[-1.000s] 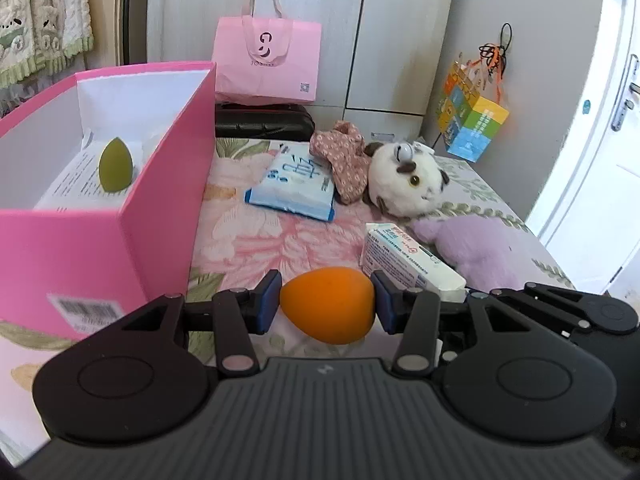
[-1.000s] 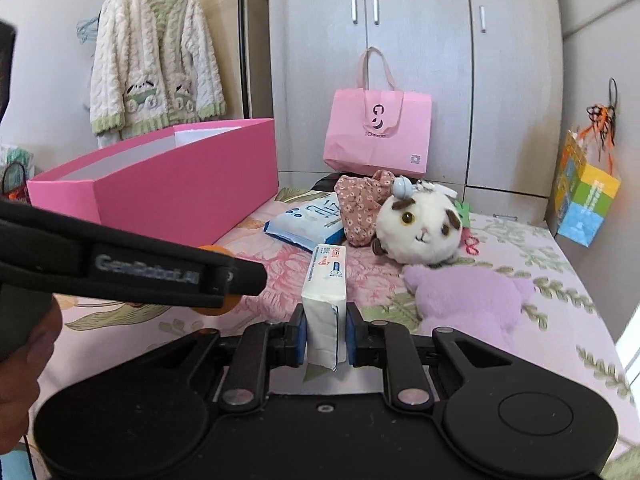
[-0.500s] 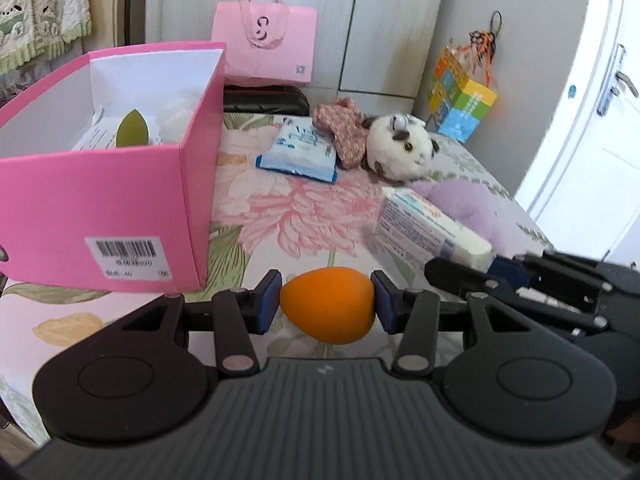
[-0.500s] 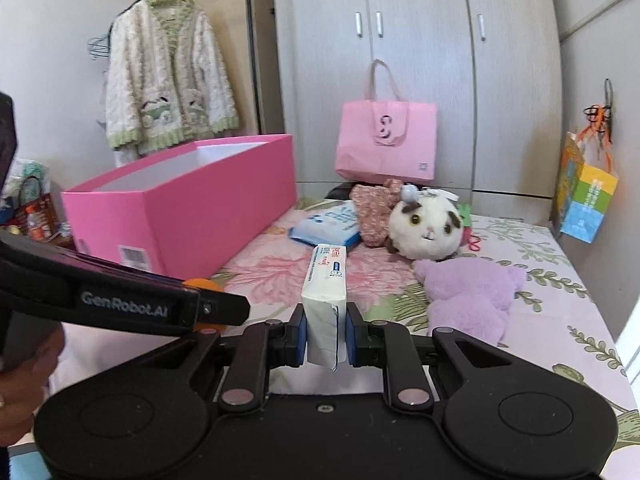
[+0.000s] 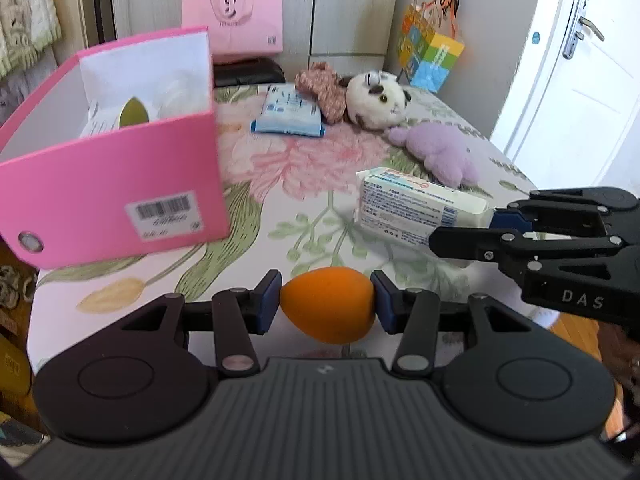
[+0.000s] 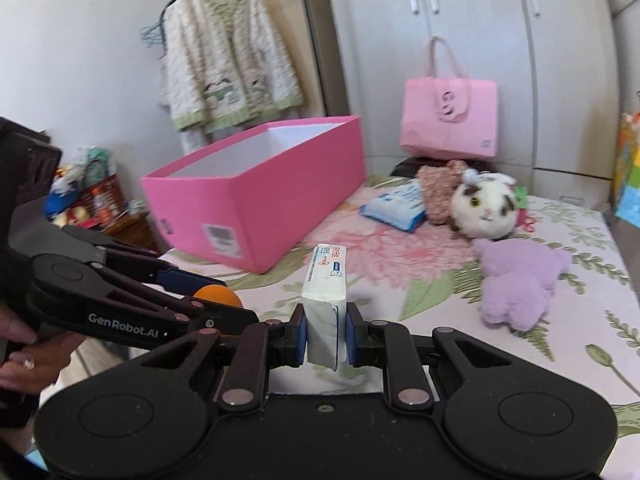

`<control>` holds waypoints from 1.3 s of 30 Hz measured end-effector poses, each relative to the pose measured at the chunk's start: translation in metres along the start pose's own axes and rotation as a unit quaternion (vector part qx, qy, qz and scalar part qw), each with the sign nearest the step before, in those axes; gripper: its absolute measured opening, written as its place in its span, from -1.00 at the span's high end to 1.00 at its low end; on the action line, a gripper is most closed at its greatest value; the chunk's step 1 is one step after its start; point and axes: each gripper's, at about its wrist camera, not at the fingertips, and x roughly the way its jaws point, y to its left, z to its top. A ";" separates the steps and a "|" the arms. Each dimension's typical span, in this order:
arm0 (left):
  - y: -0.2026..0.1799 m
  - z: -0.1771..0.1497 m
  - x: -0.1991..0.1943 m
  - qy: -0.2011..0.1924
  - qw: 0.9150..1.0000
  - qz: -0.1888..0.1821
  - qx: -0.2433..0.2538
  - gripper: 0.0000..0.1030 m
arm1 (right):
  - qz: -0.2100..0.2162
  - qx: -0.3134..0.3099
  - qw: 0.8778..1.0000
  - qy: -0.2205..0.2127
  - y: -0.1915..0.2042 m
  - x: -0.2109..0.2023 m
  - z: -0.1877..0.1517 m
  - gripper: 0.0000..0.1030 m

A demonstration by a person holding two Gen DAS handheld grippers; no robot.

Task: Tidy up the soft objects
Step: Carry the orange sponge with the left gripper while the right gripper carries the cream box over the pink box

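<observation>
My left gripper is shut on an orange egg-shaped sponge, held above the near edge of the floral bed. My right gripper is shut on a white tissue pack, which also shows in the left wrist view at the right. The open pink box stands at the left with a green sponge inside. A blue wipes pack, a patterned cloth, a white plush and a purple plush lie further back.
A pink tote bag leans on the wardrobe behind a black case. A colourful bag hangs at the right by a white door. A cardigan hangs at the left, above a cluttered nightstand.
Both grippers have pulled back and up from the bed with their objects held. The pink box and plush toys now look further away.
</observation>
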 end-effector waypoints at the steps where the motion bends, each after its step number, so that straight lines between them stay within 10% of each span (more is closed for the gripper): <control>1: 0.004 0.000 -0.004 0.006 1.000 -0.002 -0.001 0.08 | 0.008 -0.003 1.000 0.006 0.003 0.000 0.001 0.58; 14: 0.052 0.010 -0.066 0.068 0.997 -0.019 -0.007 0.08 | 0.135 -0.027 0.987 0.086 0.050 0.003 0.046 0.57; 23: 0.079 0.053 -0.112 -0.009 1.000 0.026 0.008 0.08 | 0.177 -0.040 0.982 0.061 0.076 0.016 0.099 0.57; 39: 0.160 0.149 -0.018 -0.056 0.996 0.062 0.007 0.06 | 0.113 -0.014 0.993 0.026 0.051 0.131 0.187 0.57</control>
